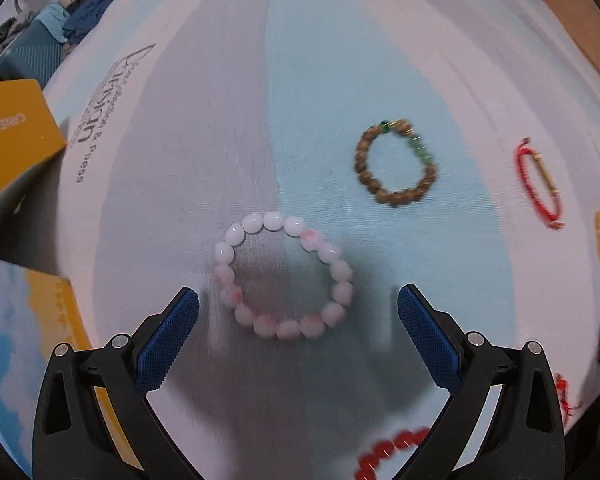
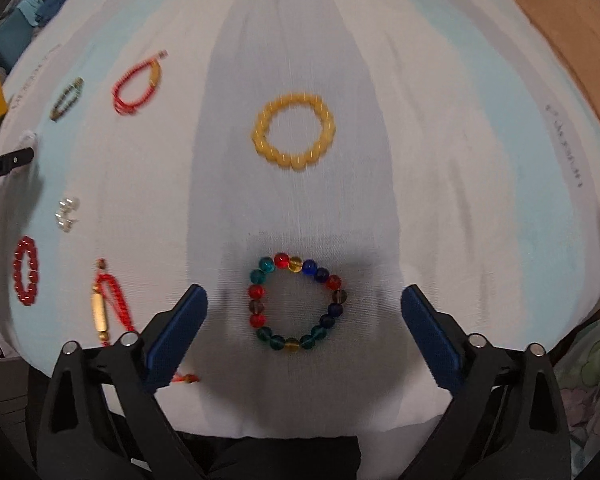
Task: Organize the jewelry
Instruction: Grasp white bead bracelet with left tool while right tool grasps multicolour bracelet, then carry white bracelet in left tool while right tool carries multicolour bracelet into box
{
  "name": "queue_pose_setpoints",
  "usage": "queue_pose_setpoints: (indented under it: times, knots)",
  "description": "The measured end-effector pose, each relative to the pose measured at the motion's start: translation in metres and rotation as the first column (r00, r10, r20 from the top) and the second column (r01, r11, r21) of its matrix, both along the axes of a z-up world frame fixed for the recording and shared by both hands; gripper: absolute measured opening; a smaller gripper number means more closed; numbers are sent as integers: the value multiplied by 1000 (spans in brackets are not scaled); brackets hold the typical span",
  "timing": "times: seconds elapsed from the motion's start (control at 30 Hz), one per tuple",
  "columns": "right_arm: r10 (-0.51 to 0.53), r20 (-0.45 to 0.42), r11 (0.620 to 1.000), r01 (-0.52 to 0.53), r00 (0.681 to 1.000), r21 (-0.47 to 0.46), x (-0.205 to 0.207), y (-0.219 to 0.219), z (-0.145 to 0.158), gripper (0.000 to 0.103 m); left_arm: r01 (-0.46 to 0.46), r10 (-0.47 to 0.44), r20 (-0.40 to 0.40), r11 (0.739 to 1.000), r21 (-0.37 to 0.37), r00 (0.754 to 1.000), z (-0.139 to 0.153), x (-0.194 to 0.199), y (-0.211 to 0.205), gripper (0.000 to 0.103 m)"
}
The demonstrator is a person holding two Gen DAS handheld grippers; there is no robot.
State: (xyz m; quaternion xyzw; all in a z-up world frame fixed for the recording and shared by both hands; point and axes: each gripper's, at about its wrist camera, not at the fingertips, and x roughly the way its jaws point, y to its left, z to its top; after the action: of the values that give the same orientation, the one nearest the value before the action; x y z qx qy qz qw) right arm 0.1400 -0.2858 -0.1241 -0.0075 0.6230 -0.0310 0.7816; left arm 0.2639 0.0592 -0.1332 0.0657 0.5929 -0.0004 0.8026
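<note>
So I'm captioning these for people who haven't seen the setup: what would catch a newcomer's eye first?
Probably the ring-shaped bracelet of multicoloured glass beads, lying flat on the pale striped cloth between the open blue-padded right gripper, with the yellow bead bracelet beyond it. In the left view, the pale pink-and-white bead bracelet sits just ahead of the open left gripper, the brown wooden-bead bracelet farther off.

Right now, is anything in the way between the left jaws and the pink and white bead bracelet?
Nothing visible. The left gripper is open, and the pink and white bracelet lies flat on the cloth just ahead, mostly between the jaws. The brown bead bracelet lies farther off.
</note>
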Motion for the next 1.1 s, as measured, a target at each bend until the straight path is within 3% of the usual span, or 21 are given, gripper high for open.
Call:
queue_pose_setpoints:
  times: [0.27, 0.43, 0.53, 0.7, 0.73, 0.87, 0.93, 1.1]
  knots:
    - [-20, -55, 999, 22, 998, 41, 0, -2, -41, 82, 11, -12, -13, 999, -49, 1000, -17, 5, 11, 98]
    - [-20, -39, 997, 23, 999, 80, -6, -4, -43, 69, 25, -25, 3, 998, -63, 1000, -13, -3, 14, 85]
    - [-16, -34, 996, 19, 999, 87, -11, -6, -43, 54, 33, -33, 1, 998, -61, 999, -10, -6, 15, 69]
    - [2, -34, 996, 1, 999, 88, -22, -6, -27, 21, 44, -44, -10, 998, -54, 999, -6, -5, 17, 28]
    - [3, -31, 996, 0, 1000, 84, -23, -7, -26, 19, 45, -46, -13, 997, -63, 999, -5, -4, 18, 22]
    - [-5, -16, 995, 6, 1000, 104, -40, -8, -12, 17, 48, -49, -13, 997, -67, 999, 4, -10, 10, 20]
    - [-8, -10, 994, 10, 1000, 111, -46, -8, -6, 10, 48, -49, -11, 996, -73, 999, 6, -14, 7, 20]
    - [-20, 16, 991, 18, 1000, 131, -57, -15, 3, 10, 49, -48, 10, 996, -75, 999, 15, -21, 5, 20]
